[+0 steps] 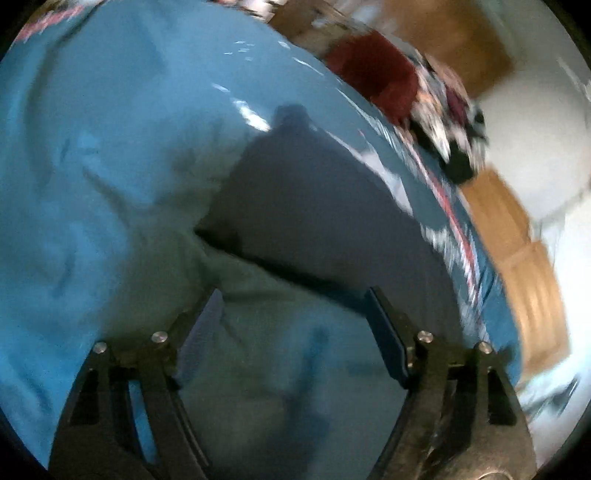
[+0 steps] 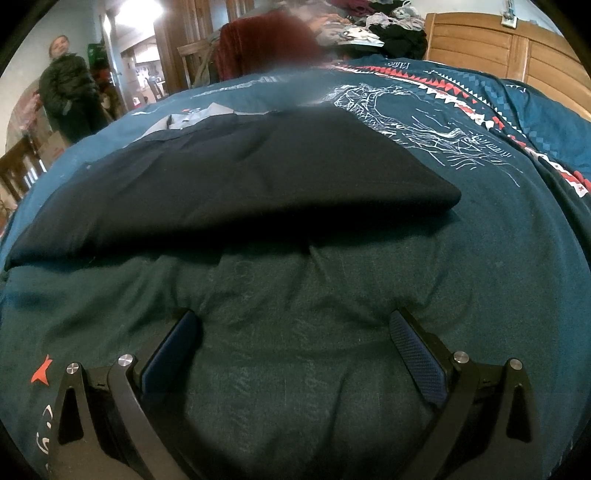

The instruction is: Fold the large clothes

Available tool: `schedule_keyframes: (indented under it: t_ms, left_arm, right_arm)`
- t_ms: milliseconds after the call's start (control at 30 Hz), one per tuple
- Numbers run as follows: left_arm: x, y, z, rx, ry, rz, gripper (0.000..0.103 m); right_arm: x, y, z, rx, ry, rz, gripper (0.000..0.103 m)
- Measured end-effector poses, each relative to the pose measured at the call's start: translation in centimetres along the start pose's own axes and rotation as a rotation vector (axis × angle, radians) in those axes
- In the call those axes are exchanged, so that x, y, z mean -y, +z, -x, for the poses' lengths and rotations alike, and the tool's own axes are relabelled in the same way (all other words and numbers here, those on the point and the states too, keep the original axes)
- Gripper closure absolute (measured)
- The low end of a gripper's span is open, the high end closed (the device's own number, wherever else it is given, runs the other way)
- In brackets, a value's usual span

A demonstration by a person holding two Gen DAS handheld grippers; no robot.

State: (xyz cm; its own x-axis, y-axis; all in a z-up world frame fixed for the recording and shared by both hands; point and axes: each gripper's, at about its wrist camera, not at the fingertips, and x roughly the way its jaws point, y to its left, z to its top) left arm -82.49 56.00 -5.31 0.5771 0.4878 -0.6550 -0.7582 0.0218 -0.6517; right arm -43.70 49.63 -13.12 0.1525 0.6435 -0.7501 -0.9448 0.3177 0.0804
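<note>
A dark navy garment (image 2: 236, 184) lies flat and folded on a teal bedspread (image 2: 498, 240), its near edge just beyond my right gripper (image 2: 295, 325). That gripper is open and empty, low over the bedspread. The left wrist view is motion-blurred; there the same dark garment (image 1: 314, 218) lies ahead and slightly right. My left gripper (image 1: 295, 299) is open, with nothing between its blue pads, just short of the garment's near edge.
The bedspread has white line art and a red-white zigzag band (image 2: 461, 99). A pile of clothes (image 2: 376, 26) and a dark red cloth (image 2: 266, 40) sit at the far end. A wooden headboard (image 2: 498, 48) is on the right. A person (image 2: 70, 96) stands far left.
</note>
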Motion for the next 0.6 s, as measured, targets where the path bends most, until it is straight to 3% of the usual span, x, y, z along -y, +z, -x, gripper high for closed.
schedule_keyframes:
  t_ms: [133,300,600]
  left_arm:
    - [0.7,0.8,-1.1,0.021,0.038,0.038,0.024]
    - [1.1,0.0,-1.1,0.076,0.033,0.039,0.024]
    - [1.3,1.5,-2.5,0.127,0.025,0.059,0.022]
  right_arm:
    - [0.0,0.0,0.0,0.004,-0.001,-0.004,0.000]
    - [0.0,0.0,0.0,0.003,-0.002,-0.003,0.000]
    - [-0.2,0.0,-0.1,0.003,0.000,-0.001,0.000]
